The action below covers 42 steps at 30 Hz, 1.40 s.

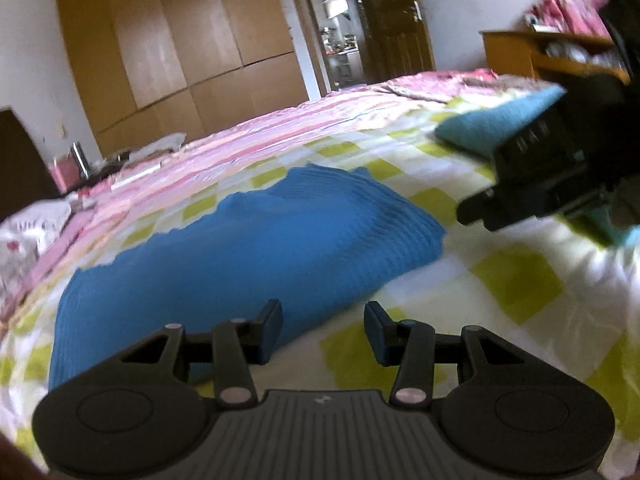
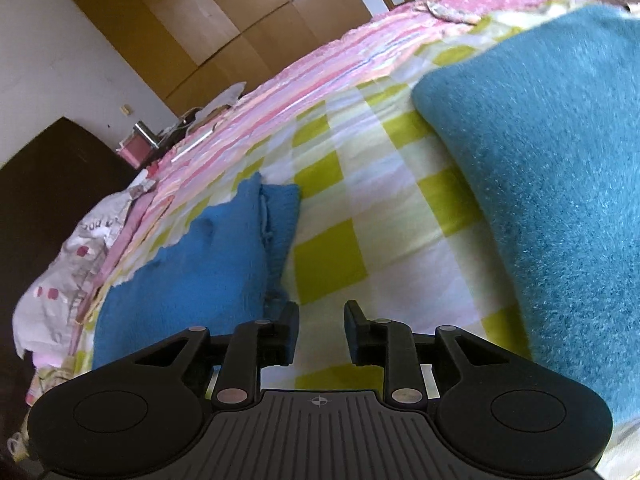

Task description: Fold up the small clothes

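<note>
A blue knit garment [image 1: 248, 248] lies folded on the checked bedsheet [image 1: 512, 276]. My left gripper [image 1: 323, 332] hovers open at its near edge, nothing between the fingers; the left fingertip overlaps the cloth's edge in the picture. A fuzzy teal garment [image 2: 560, 160] lies folded to the right of my right gripper [image 2: 322, 332], which stands open over bare sheet [image 2: 360, 216] with nothing in it. The blue knit garment [image 2: 192, 272] lies just left of its left finger. In the left wrist view the teal garment [image 1: 492, 124] sits behind the right gripper's black body [image 1: 540, 176].
A pink striped quilt [image 1: 280, 128] covers the far side of the bed. Beyond stand a wooden wardrobe [image 1: 180, 40], a doorway [image 1: 336, 32] and a wooden cabinet [image 1: 516, 48] at the right. A patterned white bundle [image 2: 80, 248] lies at the bed's left end.
</note>
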### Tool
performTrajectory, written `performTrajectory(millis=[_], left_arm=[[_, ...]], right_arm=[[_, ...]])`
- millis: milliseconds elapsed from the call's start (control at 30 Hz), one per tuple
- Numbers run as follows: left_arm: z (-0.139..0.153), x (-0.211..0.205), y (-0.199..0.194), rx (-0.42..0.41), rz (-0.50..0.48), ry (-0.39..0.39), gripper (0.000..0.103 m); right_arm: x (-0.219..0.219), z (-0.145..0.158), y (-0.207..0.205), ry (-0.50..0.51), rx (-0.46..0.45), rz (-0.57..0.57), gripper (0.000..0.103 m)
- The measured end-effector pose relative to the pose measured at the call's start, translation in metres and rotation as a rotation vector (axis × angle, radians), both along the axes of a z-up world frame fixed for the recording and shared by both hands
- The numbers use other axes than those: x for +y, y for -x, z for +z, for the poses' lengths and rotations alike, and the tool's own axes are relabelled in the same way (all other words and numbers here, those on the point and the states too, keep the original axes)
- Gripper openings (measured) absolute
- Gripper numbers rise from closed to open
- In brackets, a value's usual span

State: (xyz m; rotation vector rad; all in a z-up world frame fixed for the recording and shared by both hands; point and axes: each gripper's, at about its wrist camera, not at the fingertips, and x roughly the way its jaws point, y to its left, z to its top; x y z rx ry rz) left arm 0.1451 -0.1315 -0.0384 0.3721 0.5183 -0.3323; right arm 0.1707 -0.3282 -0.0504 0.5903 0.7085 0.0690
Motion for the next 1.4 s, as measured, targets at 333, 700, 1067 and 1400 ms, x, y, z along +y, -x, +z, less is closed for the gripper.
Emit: performTrajectory(millis=[333,700,1067,1400], left_arm=[[-0.015,-0.047,-0.004,-0.136,-0.047,-0.15,0.051],[-0.011,-0.056,-0.027,-0.106,-0.052,-0.128,0.049],[-0.008,-0.049,-0.026,-0.058,-0.092,-0.027,0.021],[-0.003,-0.036,-0.024,-0.017,-0.09,0.101,0.019]], right_arm=[[-0.008,-0.002,-0.001,-0.074,-0.008,0.026,0.031],[-0.016,-0.008,-0.004,-0.118,-0.009,0.038,0.033],[-0.002,-0.007,-0.072,-0.135,-0.011,0.056,0.041],[0.008,-0.02,-0.116,-0.219,-0.003,0.066,0.043]])
